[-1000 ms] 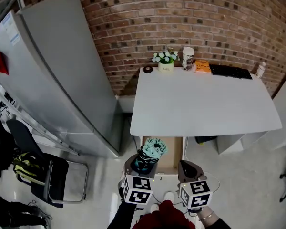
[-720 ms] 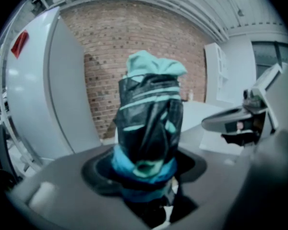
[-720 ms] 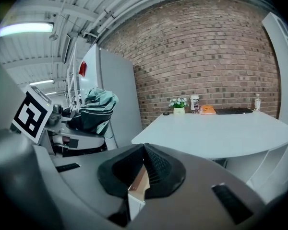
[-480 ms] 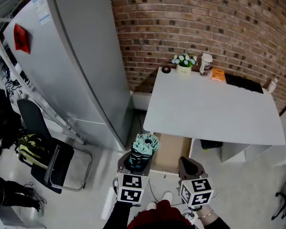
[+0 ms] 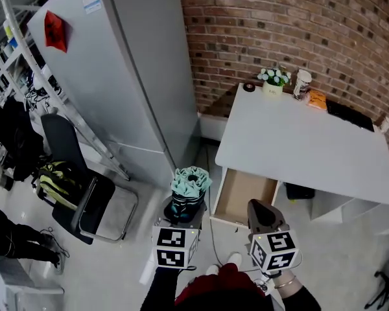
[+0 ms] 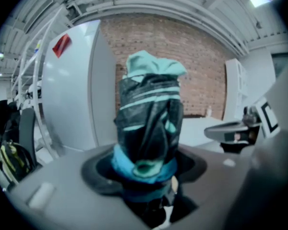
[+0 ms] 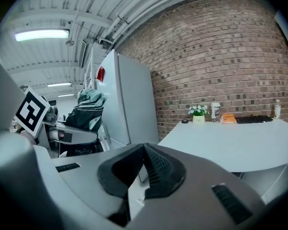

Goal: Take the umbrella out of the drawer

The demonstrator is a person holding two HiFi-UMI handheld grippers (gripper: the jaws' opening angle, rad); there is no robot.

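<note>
The folded umbrella (image 5: 190, 188), black with teal stripes and a teal top, stands upright between the jaws of my left gripper (image 5: 184, 210), which is shut on its lower part. It hangs over the floor, left of the open wooden drawer (image 5: 238, 196) under the white table (image 5: 298, 144). In the left gripper view the umbrella (image 6: 149, 123) fills the middle, with the left gripper (image 6: 147, 178) clamped round its base. My right gripper (image 5: 263, 216) is shut and holds nothing, close in front of the drawer. The right gripper (image 7: 145, 170) sees the umbrella (image 7: 88, 108) to its left.
A tall grey fridge (image 5: 133, 76) stands left of the table against the brick wall. A black chair (image 5: 81, 190) is at the left. A flower pot (image 5: 271, 81), a cup (image 5: 303, 83), an orange packet (image 5: 317, 98) and a keyboard (image 5: 350, 115) line the table's back edge.
The left gripper has carried the umbrella up and to the left, away from the drawer. The right gripper rose with it, still shut. The head view has swung left.
</note>
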